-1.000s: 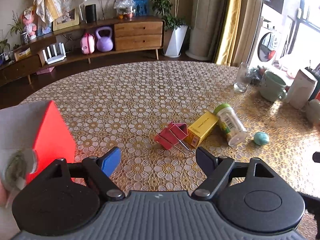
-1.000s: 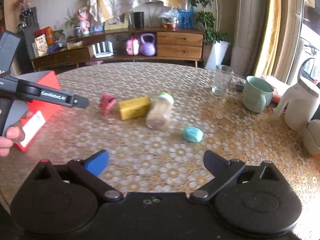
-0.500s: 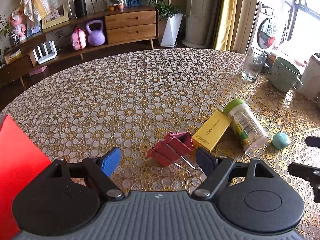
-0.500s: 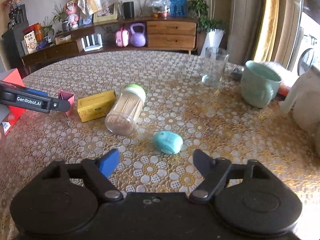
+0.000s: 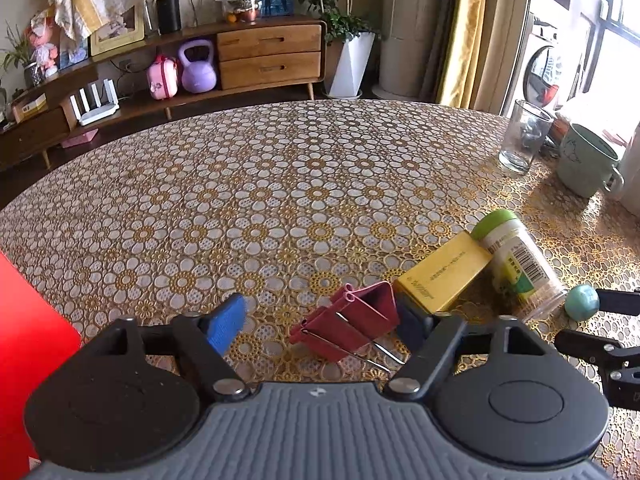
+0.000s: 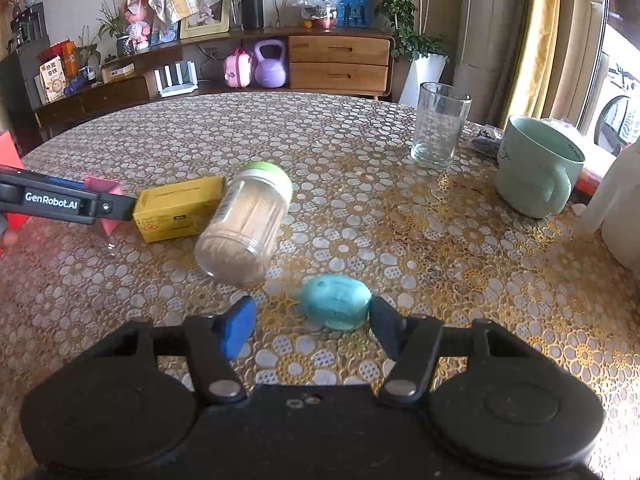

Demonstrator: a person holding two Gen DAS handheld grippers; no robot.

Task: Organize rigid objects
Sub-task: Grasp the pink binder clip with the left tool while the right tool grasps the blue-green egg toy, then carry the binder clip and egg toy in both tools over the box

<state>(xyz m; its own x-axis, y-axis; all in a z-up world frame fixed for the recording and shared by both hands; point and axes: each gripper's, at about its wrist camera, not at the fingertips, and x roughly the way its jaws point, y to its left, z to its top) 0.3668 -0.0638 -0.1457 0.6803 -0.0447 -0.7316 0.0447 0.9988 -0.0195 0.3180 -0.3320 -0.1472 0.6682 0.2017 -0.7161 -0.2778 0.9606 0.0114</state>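
Clips (image 5: pixel 352 324), red metal, stiff and light, lying toward near edge of surface (image 5: pixel 280 184), between closing jaws of left claw (image 5: pixel 318 326): not yet pinched; best taken across folded body, not thin wire arms. Teal egg (image 6: pixel 335 307), smooth, rounded, likely slippery, between closing jaws of right claw (image 6: pixel 312 326), not yet gripped; squeeze at widest part.

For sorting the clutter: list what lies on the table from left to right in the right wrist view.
Pink binder clip → yellow rectangular box → clear toothpick jar with green lid → teal egg-shaped lump → empty clear drinking glass → pale green ceramic mug.
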